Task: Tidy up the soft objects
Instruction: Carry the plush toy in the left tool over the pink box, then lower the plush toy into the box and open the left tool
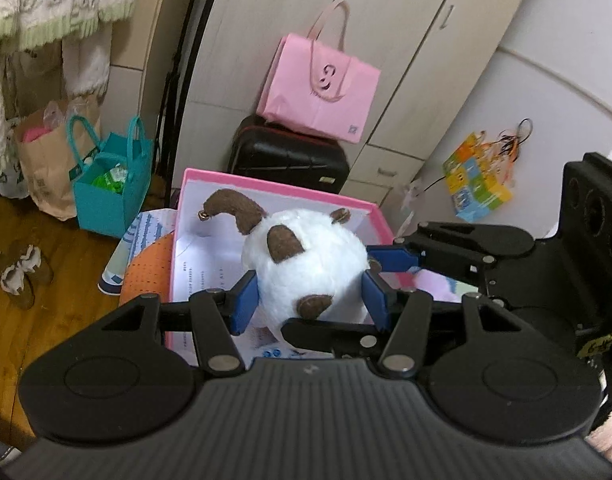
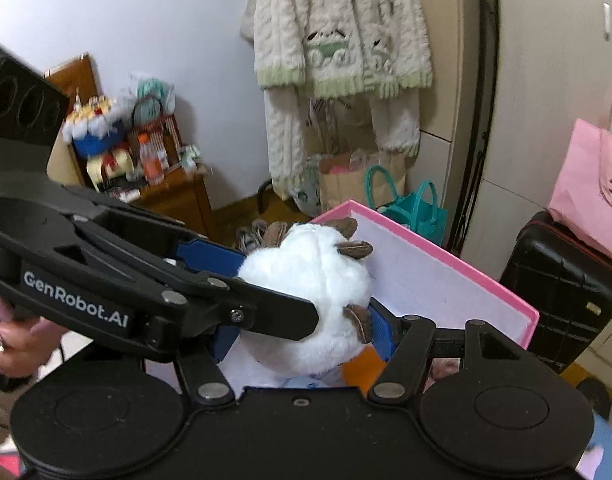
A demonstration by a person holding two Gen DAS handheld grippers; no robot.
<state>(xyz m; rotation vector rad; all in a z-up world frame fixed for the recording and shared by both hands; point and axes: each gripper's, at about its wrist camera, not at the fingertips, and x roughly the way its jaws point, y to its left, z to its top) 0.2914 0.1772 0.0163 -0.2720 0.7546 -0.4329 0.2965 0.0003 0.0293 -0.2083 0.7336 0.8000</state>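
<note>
A round white plush toy (image 1: 306, 264) with brown ears, brown paws and a curved brown horn hangs over a pink-rimmed box (image 1: 266, 184) with a white inside. My left gripper (image 1: 310, 300) is shut on it, blue pads pressed into its two sides. A blue finger (image 1: 391, 259) of my right gripper reaches in from the right and also presses the toy. In the right wrist view my right gripper (image 2: 302, 336) is shut on the plush toy (image 2: 306, 280) above the box (image 2: 445, 256). The left gripper's blue finger (image 2: 210, 254) crosses in from the left.
A pink bag (image 1: 317, 80) lies on a black suitcase (image 1: 290, 156) behind the box. A teal bag (image 1: 110, 196) and a brown paper bag (image 1: 46, 168) stand on the wooden floor at left, under a hanging knit sweater (image 2: 341, 32). A person's hand (image 2: 10, 340) holds the left gripper.
</note>
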